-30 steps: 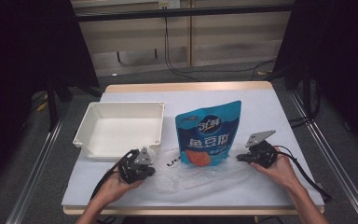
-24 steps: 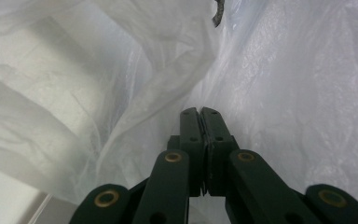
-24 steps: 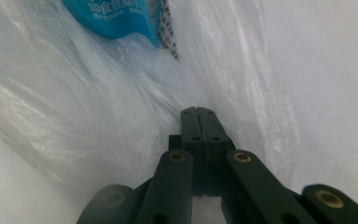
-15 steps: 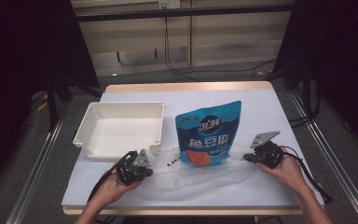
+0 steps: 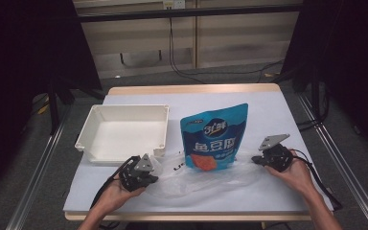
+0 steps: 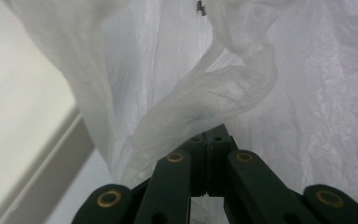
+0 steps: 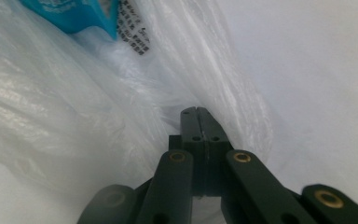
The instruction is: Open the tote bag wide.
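A clear plastic bag [image 5: 206, 184] lies spread along the table's front between both grippers. My left gripper [image 5: 154, 168] is shut on a twisted strip of the bag [image 6: 205, 100] at its left end. My right gripper [image 5: 256, 159] is shut on the bag's right edge [image 7: 223, 93]. A blue snack pouch [image 5: 215, 136] lies flat mid-table, its lower end overlapping the bag; its corner [image 7: 81, 14] shows beside the film in the right gripper view. Whether the pouch is inside the bag I cannot tell.
An empty white tray [image 5: 92, 125] sits at the left of the white table [image 5: 273, 108], its corner close to my left gripper; its wall [image 6: 37, 182] shows in the left gripper view. Cables trail from both grippers toward the front edge.
My right gripper has shifted slightly to the right, drawing the bag a little wider. The left gripper and the pouch have hardly moved.
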`<state>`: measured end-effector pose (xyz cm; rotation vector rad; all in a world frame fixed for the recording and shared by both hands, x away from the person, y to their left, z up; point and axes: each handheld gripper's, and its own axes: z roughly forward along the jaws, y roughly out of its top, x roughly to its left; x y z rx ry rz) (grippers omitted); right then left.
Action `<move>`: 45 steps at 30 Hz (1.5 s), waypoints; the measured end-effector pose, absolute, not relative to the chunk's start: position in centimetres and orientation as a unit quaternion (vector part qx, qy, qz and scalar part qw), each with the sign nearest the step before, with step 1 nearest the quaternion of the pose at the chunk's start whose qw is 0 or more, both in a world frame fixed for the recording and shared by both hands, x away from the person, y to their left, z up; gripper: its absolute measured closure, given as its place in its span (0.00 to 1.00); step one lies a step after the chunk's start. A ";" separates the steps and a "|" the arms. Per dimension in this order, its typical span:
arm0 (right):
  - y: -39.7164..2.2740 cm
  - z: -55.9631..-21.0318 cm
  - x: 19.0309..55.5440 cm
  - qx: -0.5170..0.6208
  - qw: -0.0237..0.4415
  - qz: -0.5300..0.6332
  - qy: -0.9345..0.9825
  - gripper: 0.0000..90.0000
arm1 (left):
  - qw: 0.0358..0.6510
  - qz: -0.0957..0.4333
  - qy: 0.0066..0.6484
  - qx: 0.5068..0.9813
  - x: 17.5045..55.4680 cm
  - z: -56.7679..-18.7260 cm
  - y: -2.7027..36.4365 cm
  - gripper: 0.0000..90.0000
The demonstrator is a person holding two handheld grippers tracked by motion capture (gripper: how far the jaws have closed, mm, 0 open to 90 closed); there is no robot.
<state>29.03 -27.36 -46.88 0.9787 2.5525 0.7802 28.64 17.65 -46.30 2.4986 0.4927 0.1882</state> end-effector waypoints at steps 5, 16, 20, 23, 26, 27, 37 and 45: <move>-27.6 -46.9 29.0 0.351 0.153 0.272 0.883 1.00 | 0.285 0.076 0.183 0.938 28.5 -46.3 17.6 0.99; -27.6 -47.1 28.9 0.345 0.153 0.292 0.879 1.00 | 0.297 0.051 0.196 0.933 28.8 -46.1 18.0 0.93; -27.6 -46.7 28.7 0.350 0.143 0.323 0.867 0.93 | 0.329 0.060 0.186 0.924 28.3 -45.1 18.2 0.88; -27.4 -46.1 28.4 0.350 0.146 0.343 0.859 0.89 | 0.357 0.062 0.183 0.914 27.9 -44.1 18.1 0.87; -27.4 -45.5 27.9 0.348 0.147 0.361 0.853 0.86 | 0.379 0.069 0.185 0.904 27.5 -43.1 18.2 0.83; -27.4 -45.2 27.7 0.348 0.151 0.365 0.850 0.85 | 0.391 0.069 0.184 0.899 27.4 -42.8 18.3 0.82; -28.3 -42.4 25.0 0.355 0.166 0.422 0.817 0.79 | 0.448 0.071 0.178 0.874 26.6 -40.2 17.9 0.76; -27.2 -41.7 21.3 0.358 0.162 0.422 0.817 0.83 | 0.448 0.064 0.165 0.876 26.8 -39.7 16.4 0.76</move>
